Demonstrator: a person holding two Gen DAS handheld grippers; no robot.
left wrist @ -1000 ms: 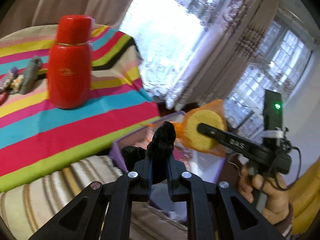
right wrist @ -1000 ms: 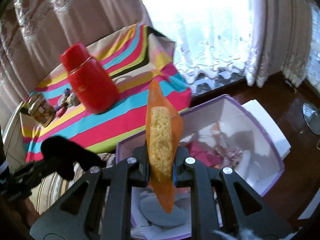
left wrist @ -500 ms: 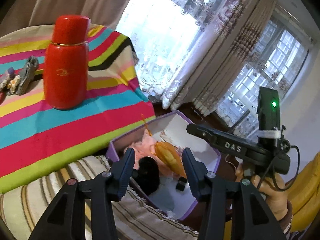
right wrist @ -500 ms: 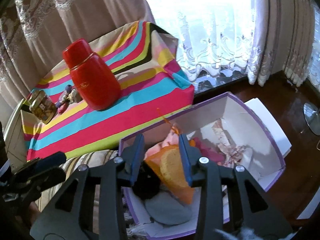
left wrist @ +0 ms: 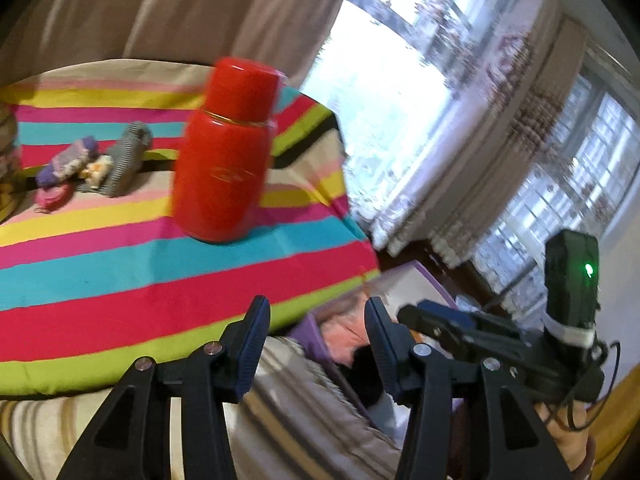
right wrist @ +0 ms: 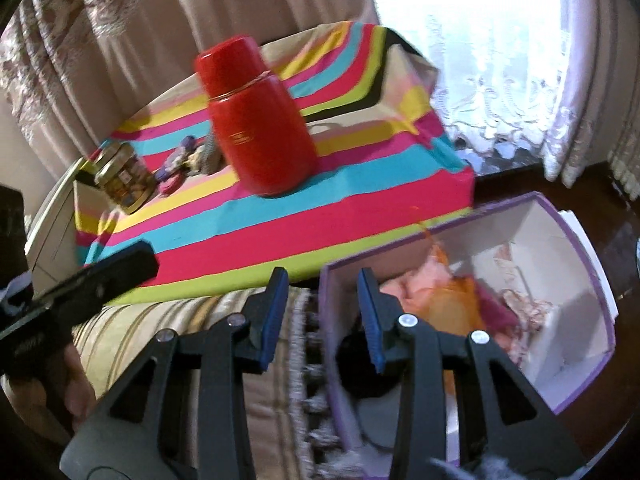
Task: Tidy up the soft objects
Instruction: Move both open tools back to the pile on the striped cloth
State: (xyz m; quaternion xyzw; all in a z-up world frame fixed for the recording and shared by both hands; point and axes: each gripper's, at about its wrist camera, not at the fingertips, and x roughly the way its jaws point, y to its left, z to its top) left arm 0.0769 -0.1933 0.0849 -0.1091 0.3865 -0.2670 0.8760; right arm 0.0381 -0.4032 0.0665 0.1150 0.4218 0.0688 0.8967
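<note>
— How should that step have been handled?

— Both jaws stood spread with nothing between them, so the sensible thing was to swing clear of the purple box (right wrist: 568,390) and head for the next soft item. The left gripper (left wrist: 316,340) and right gripper (right wrist: 322,316) hung near its rim.

— And the things themselves?

— The orange-bagged sponge (right wrist: 460,300) lay inside the box, beyond the fingers; the knitted pieces (left wrist: 120,160) waited far off on the striped cloth (left wrist: 120,272), beside the red flask (left wrist: 224,160).

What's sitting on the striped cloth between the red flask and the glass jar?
A small heap of soft knitted pieces, purple, pink and grey, lies between the red flask and the jar, seen in the right wrist view.
</note>
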